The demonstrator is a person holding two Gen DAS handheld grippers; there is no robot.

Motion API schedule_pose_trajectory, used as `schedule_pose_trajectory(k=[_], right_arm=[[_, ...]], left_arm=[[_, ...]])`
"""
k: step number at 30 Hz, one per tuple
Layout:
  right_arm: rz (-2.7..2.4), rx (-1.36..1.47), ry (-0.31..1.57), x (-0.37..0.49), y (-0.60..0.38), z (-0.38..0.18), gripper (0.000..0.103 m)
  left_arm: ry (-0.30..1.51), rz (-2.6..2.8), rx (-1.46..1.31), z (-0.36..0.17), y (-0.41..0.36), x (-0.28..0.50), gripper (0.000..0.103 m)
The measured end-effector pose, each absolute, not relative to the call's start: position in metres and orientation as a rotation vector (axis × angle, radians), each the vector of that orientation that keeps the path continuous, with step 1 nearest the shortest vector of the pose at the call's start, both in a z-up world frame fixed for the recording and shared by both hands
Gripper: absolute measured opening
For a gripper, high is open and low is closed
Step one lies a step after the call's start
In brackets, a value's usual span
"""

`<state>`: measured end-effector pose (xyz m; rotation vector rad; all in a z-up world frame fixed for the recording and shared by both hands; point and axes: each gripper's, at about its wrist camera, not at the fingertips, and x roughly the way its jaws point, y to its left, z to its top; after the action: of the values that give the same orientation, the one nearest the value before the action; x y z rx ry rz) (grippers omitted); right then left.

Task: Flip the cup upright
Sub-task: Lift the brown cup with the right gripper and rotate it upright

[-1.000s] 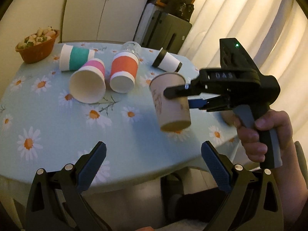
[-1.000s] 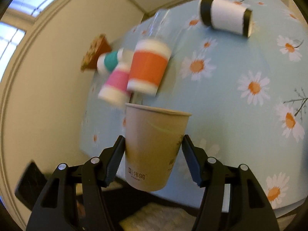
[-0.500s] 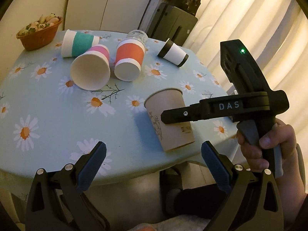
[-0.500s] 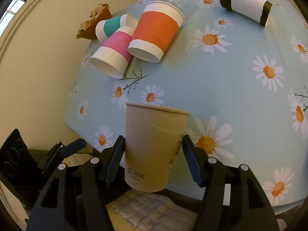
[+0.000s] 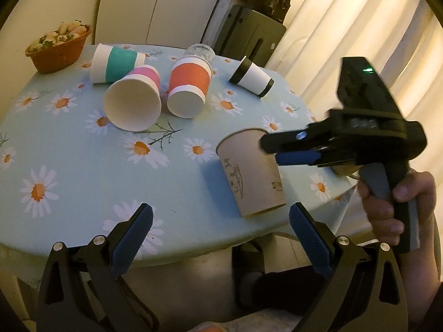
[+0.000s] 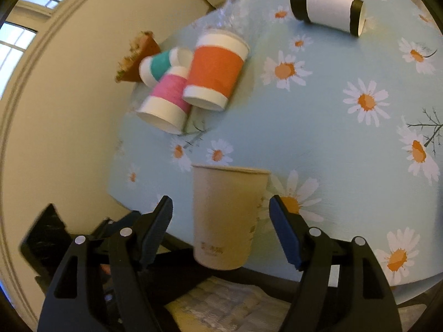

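Observation:
A tan paper cup [image 5: 250,171] stands upright, mouth up, near the table's front right edge; it also shows in the right wrist view [image 6: 227,215]. My right gripper [image 6: 221,207] is open, its fingers on either side of the cup and clear of its walls. In the left wrist view the right gripper [image 5: 272,149] reaches in from the right at the cup's rim. My left gripper [image 5: 220,221] is open and empty, below the table's front edge.
The round table has a light blue daisy cloth [image 5: 83,166]. Teal [image 5: 116,63], pink [image 5: 135,99], orange [image 5: 188,88] and black-and-white [image 5: 252,78] cups lie on their sides at the back. A clear glass [image 5: 199,52] and a fruit bowl [image 5: 59,48] stand behind.
The right gripper turned the tan cup upright, lowered it onto the table, then opened and let go. The left gripper stayed open.

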<state>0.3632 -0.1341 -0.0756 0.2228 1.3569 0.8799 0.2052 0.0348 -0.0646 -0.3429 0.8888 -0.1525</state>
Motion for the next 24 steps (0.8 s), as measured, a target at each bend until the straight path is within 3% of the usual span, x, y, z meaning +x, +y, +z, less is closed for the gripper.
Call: schedule_pose_trajectory(k=[9, 20, 21, 24], right_arm=[[0.892, 0.444, 1.199, 0.347, -0.195, -0.047, 0.072], [0.861, 0.588, 1.159, 0.335, -0.259, -0.048, 0.073], [0.868, 0.594, 1.149, 0.335, -0.261, -0.046, 0.073], [0.882, 0.607, 1.133, 0.337, -0.265, -0.043, 0.072]], left_arm=[[0.918, -0.142, -0.419, -0.058, 0.042, 0.223, 0.095], [1.049, -0.189, -0.468, -0.056, 0.017, 0.273, 0.094], [1.066, -0.184, -0.463, -0.057, 0.014, 0.277, 0.089], [1.138, -0.173, -0.456, -0.067, 0.006, 0.293, 0.085]])
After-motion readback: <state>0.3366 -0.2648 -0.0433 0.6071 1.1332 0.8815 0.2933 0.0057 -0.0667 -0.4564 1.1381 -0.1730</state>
